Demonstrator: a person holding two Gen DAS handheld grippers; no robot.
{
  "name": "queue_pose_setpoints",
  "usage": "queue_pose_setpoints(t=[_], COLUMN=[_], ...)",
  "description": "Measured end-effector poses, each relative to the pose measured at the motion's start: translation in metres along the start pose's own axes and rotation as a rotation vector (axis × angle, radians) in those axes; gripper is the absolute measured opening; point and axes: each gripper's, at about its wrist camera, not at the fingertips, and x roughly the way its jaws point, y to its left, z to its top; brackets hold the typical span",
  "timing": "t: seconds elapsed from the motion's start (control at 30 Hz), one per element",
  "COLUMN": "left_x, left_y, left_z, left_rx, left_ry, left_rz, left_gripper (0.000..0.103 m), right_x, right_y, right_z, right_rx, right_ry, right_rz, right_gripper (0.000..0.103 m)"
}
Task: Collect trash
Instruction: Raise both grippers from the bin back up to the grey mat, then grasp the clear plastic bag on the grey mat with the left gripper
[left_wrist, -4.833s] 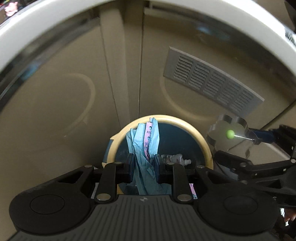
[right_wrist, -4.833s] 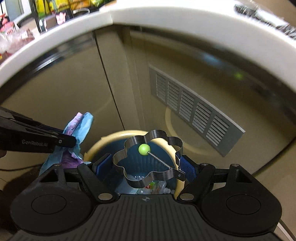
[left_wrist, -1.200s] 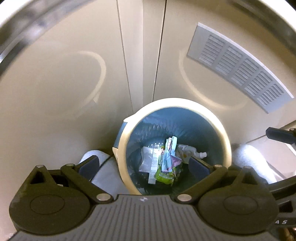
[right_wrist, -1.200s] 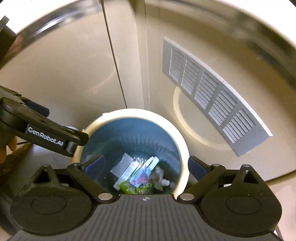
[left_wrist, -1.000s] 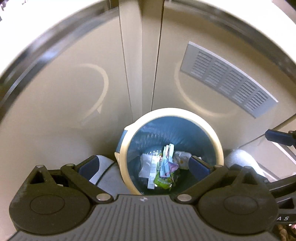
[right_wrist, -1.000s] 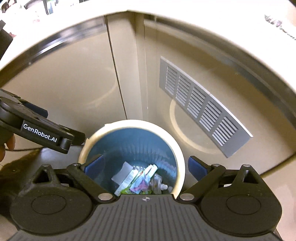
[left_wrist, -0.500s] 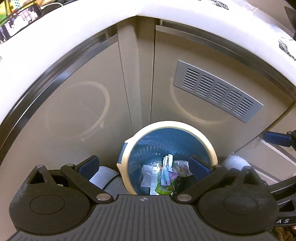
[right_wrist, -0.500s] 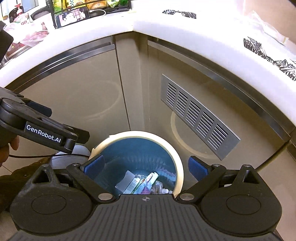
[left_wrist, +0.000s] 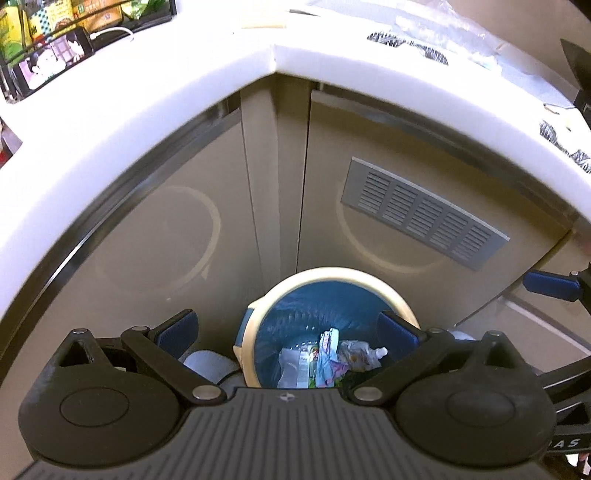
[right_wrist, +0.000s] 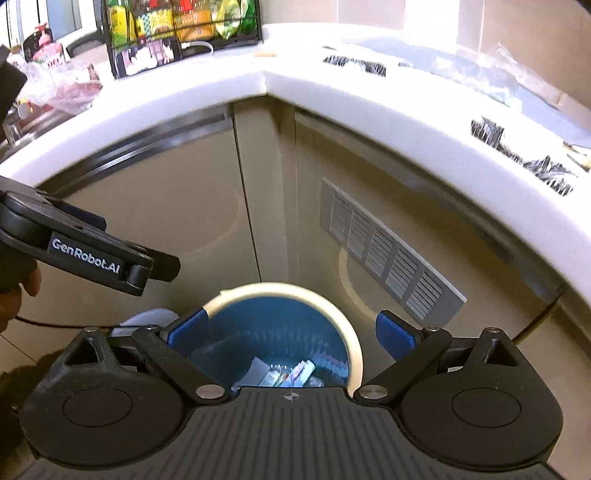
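A round bin with a cream rim (left_wrist: 332, 274) and blue liner stands on the floor at the cabinet corner; it also shows in the right wrist view (right_wrist: 280, 288). Wrappers and crumpled packets (left_wrist: 325, 358) lie at its bottom, also seen in the right wrist view (right_wrist: 288, 374). My left gripper (left_wrist: 286, 328) is open and empty, high above the bin. My right gripper (right_wrist: 290, 328) is open and empty, also above the bin. The left gripper's body (right_wrist: 85, 251) shows at the left of the right wrist view.
A white L-shaped counter (right_wrist: 332, 92) runs above beige cabinet doors with a grey vent grille (right_wrist: 384, 251). On the counter stand a wire rack of packets (right_wrist: 181, 29), a phone (right_wrist: 151, 51), black-and-white scraps (right_wrist: 487, 129) and clear plastic (right_wrist: 480, 77).
Both grippers have risen away from the bin, so the counter top has come into view. The wrapper and the flower-shaped ring held 4.8 s ago are gone from the jaws.
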Motion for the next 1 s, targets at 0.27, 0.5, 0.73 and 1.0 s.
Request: queue_pose_setpoints(t=[0.27, 0.5, 0.73, 1.0], left_x=[-0.035, -0.057, -0.055, 0.001], left_y=[-0.002, -0.015, -0.057, -0.132], left_z=[0.033, 0.080, 0.141, 0.228], left_rx=[0.001, 0.003, 0.040, 0.123], left_ry=[-0.125, -0.229, -0.331, -0.336], left_rz=[-0.014, -0.058, -0.134, -0.254], left_gripper=[0.103, 0.103, 0.103, 0.102], right_x=[-0.040, -0.064, -0.062, -0.046], right_y=[-0.025, -0.063, -0.108, -0.152], right_z=[0.039, 0.076, 0.111, 0.132], right_rx=[0.043, 0.129, 0.214, 0.415], right_ry=[-0.172, -0.341, -0.414, -0.431], right_rz=[-0.064, -0.205, -0.378, -0.522], right_gripper=[0.098, 0.099, 0.100, 0.100])
